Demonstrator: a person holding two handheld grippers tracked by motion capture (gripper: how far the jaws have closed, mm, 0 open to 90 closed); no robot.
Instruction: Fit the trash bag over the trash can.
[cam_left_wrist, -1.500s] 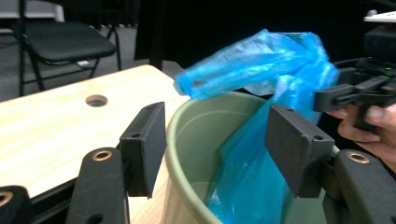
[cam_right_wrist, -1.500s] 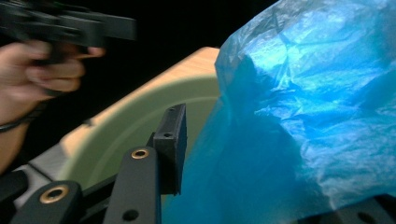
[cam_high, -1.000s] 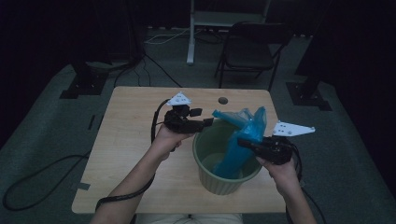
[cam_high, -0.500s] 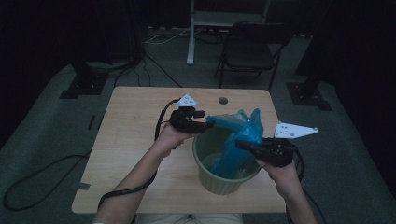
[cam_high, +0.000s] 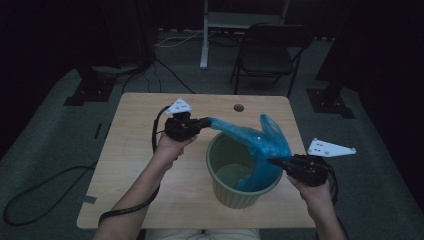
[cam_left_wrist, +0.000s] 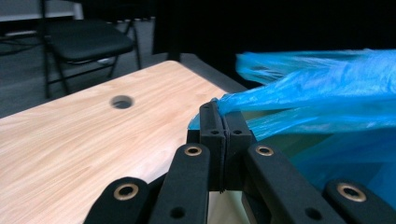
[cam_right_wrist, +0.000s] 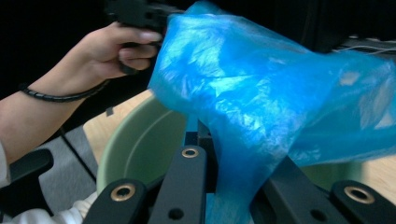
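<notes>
Left gripper: the left gripper (cam_high: 204, 123) is held above the light wooden tabletop (cam_high: 135, 150), just beyond the far-left rim of the round pale green plastic bin (cam_high: 240, 196); in the left gripper view its black fingers (cam_left_wrist: 223, 128) are seen pressed together on an edge of the thin blue plastic bag (cam_left_wrist: 327, 93).

Right gripper: the right gripper (cam_high: 275, 162) is held at the bin's right rim, and a bunched fold of the bag (cam_high: 260, 145) is clamped there; in the right gripper view the fingers (cam_right_wrist: 191, 135) are mostly draped by blue film, with the bag gathered between them.

Bag: it is stretched between the two grippers, up over the bin's mouth, one loose flap raised toward the far right; its lower part is seen hanging down inside the bin, against the right inner wall.

Bin: it is stood upright on the tabletop, near the front edge, right of centre; the green inner wall (cam_right_wrist: 140, 144) is glimpsed below the film in the right gripper view.

Left hand: the person's left hand (cam_right_wrist: 112, 51) is wrapped round the gripper's handle, a dark coiled cable (cam_right_wrist: 56, 95) looped at the wrist.

Tabletop: a small round hole (cam_left_wrist: 122, 101) is spotted near the far edge, well apart from the bin.

Beyond: a dark folding chair (cam_high: 270, 55) is stood on the floor behind the table.
</notes>
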